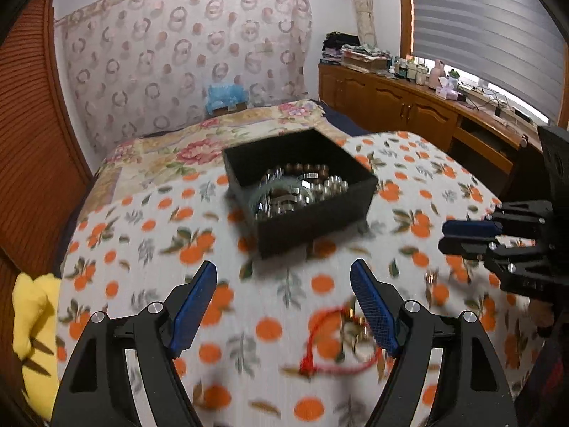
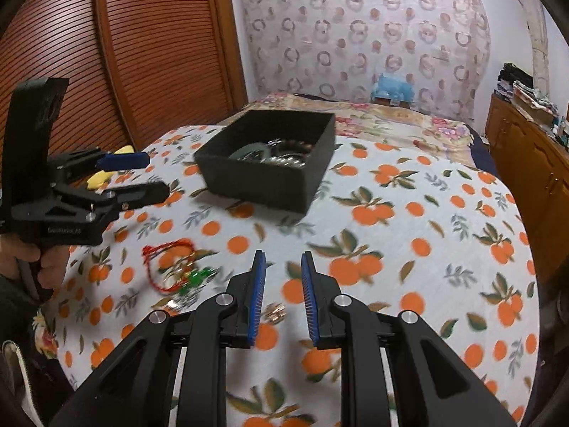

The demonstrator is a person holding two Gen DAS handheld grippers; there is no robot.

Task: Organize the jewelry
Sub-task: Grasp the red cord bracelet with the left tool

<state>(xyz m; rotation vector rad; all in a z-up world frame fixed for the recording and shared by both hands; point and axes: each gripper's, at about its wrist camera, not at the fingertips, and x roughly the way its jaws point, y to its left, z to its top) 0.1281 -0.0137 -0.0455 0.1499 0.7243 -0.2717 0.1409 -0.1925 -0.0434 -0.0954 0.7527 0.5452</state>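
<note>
Tongs (image 1: pixel 283 302) above orange-print bedspread (image 1: pixel 409 185)

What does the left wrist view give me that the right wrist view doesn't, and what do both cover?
Only the left wrist view shows the window blind and the cluttered countertop below it.

Only the right wrist view shows the hand gripping the left hand-held gripper, green beads beside the red cord, and a small gold ring.

Both show the black box of jewelry, the red cord bracelet and the orange-print blanket.
</note>
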